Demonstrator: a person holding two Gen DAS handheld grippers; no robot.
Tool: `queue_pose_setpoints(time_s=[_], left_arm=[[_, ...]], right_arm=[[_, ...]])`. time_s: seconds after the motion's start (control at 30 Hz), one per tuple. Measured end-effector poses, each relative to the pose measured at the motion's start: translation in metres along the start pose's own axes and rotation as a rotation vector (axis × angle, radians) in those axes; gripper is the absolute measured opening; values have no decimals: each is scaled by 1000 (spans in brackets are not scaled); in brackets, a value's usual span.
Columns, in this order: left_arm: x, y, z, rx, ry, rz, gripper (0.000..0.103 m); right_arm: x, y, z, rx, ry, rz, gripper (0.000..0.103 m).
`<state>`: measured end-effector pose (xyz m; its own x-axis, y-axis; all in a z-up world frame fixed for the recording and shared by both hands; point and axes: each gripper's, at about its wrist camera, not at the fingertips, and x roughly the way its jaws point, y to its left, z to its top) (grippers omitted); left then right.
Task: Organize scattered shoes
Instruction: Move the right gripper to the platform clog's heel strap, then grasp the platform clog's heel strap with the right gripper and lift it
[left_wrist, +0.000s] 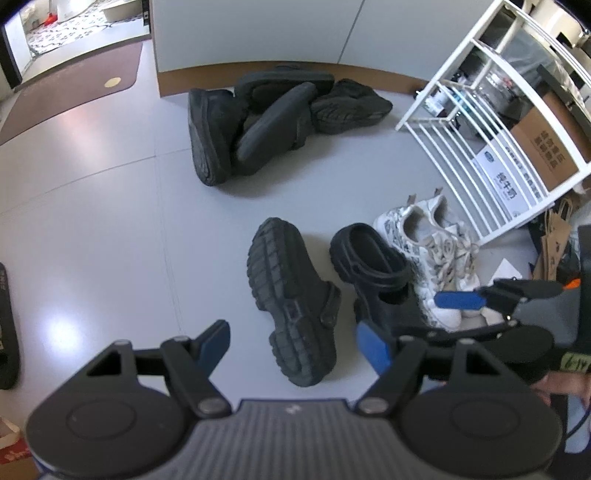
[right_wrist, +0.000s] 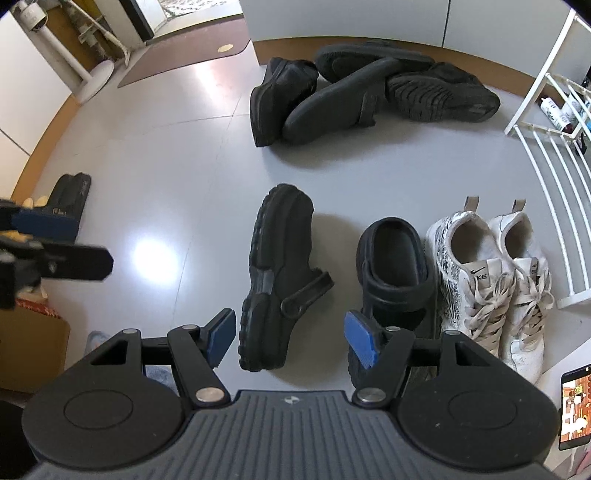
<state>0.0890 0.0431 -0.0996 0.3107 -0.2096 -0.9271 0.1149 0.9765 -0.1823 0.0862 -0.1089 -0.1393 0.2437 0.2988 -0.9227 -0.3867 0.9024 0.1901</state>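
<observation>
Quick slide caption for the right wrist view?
Right gripper, jaws open, above a tipped black clog; its upright mate sits beside white sneakers.

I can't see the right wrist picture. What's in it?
Open right gripper hovers over a black clog tipped on its side. Beside it stand an upright clog and white sneakers; black shoes are piled beyond.

Black clog (right_wrist: 273, 280) tipped on its side
</observation>
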Motion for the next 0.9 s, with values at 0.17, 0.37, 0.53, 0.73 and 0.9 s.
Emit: queue_pose_setpoints(time_s=[0.17, 0.37, 0.53, 0.73, 0.9], left_arm=[[2, 1, 2, -4, 4, 5, 78], [-1, 7, 6, -40, -13, 4, 78], [-1, 15, 10, -64, -20, 17, 78], [-1, 18, 11, -54, -18, 23, 78], [-7, 21, 11, -59, -34, 19, 78]], right_arm=[[21, -8, -5, 82, -17, 52, 70], [54, -17, -7, 160, -45, 98, 70], [83, -25, -13, 206, -29, 136, 61], [119, -30, -18, 269, -20, 183, 57], [150, -32, -22, 314, -9, 176, 52]])
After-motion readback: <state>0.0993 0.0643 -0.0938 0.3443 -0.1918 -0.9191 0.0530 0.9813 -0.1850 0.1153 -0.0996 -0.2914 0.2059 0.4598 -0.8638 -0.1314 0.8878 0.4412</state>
